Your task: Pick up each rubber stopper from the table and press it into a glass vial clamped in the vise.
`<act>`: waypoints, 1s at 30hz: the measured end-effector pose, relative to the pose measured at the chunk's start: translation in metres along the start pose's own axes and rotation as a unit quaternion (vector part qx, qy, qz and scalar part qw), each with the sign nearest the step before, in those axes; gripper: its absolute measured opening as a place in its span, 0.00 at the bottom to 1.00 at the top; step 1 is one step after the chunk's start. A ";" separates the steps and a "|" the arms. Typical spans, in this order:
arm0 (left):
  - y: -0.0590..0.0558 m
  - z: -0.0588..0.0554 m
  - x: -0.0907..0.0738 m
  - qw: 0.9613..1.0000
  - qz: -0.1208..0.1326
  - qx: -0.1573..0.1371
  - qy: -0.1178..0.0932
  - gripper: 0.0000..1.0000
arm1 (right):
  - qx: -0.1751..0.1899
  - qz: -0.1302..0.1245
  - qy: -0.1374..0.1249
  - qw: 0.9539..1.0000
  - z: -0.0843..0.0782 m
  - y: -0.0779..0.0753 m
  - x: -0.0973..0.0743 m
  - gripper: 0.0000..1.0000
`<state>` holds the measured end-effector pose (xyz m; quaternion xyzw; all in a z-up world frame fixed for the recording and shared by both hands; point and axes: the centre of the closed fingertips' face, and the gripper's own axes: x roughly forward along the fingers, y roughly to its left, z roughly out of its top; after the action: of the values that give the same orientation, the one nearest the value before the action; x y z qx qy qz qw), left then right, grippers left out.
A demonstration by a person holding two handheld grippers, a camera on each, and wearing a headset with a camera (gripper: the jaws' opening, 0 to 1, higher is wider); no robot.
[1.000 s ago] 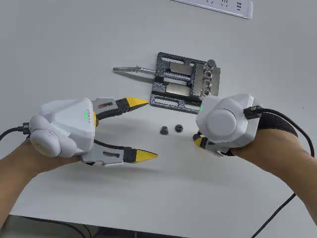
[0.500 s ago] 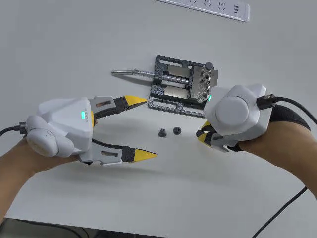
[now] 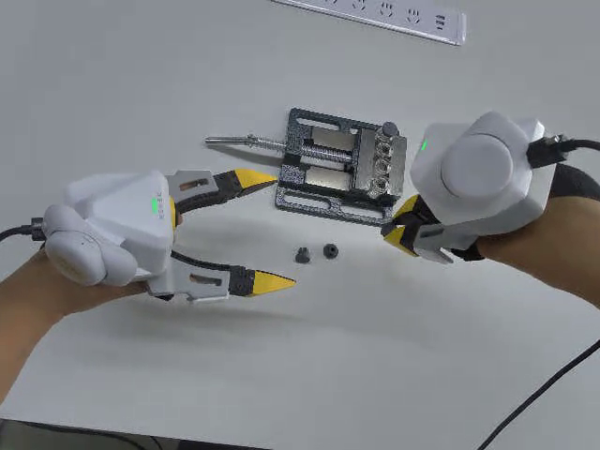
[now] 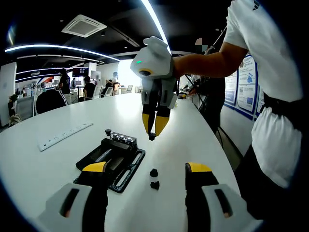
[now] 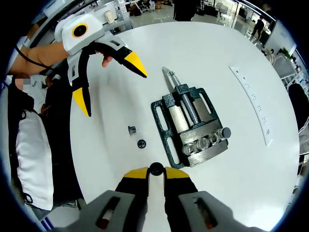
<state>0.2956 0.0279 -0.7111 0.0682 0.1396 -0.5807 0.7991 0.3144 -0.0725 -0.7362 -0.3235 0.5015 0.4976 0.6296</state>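
**Stopper held aloft beside the vise**

At left, the left gripper (image 3: pixel 285 228) hovers level over the white table (image 3: pixel 309 375), forearm reaching in, jaws wide apart and pointing right. Two loose stoppers (image 3: pixel 302 255) lie near its tips, in front of the vise (image 3: pixel 323 173) and its row of vials (image 3: pixel 382 164). At right, the right gripper (image 5: pixel 155 174), angled downward, pinches a third stopper (image 5: pixel 155 168) above the table.
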 end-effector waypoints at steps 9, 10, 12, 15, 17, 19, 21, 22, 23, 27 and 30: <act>0.012 0.003 0.002 1.000 0.000 0.008 -0.002 0.63 | 0.005 -0.005 -0.013 1.000 0.013 -0.021 -0.015 0.11; 0.013 0.003 0.003 1.000 0.000 0.008 -0.002 0.63 | 0.005 -0.006 -0.013 1.000 0.013 -0.024 -0.016 0.11; 0.016 0.004 0.003 1.000 0.000 0.009 -0.002 0.63 | 0.005 -0.008 -0.013 1.000 0.015 -0.029 -0.017 0.11; 0.018 0.004 0.004 1.000 -0.001 0.010 -0.002 0.63 | 0.004 -0.010 -0.013 1.000 0.017 -0.034 -0.019 0.11; 0.020 0.004 0.005 1.000 -0.002 0.011 -0.002 0.63 | 0.004 -0.011 -0.012 1.000 0.020 -0.036 -0.019 0.11; 0.022 0.004 0.005 1.000 -0.003 0.012 -0.002 0.63 | 0.004 -0.011 -0.011 1.000 0.021 -0.040 -0.019 0.11; 0.024 0.005 0.006 1.000 -0.003 0.013 -0.002 0.63 | 0.004 -0.011 -0.011 1.000 0.022 -0.042 -0.019 0.11; 0.026 0.006 0.006 1.000 -0.003 0.014 -0.003 0.63 | 0.004 -0.011 -0.011 1.000 0.023 -0.045 -0.019 0.11; 0.027 0.007 0.006 1.000 -0.003 0.014 -0.004 0.63 | 0.005 -0.011 -0.011 1.000 0.023 -0.046 -0.019 0.11; 0.033 0.008 0.006 1.000 -0.003 0.017 -0.004 0.63 | 0.007 -0.011 -0.011 1.000 0.027 -0.054 -0.018 0.11; 0.036 0.008 0.007 1.000 -0.003 0.018 -0.004 0.63 | 0.010 -0.012 -0.012 1.000 0.029 -0.060 -0.016 0.11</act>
<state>0.3331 0.0312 -0.7073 0.0802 0.1259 -0.5860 0.7965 0.3806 -0.0685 -0.7180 -0.3169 0.4949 0.4887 0.6448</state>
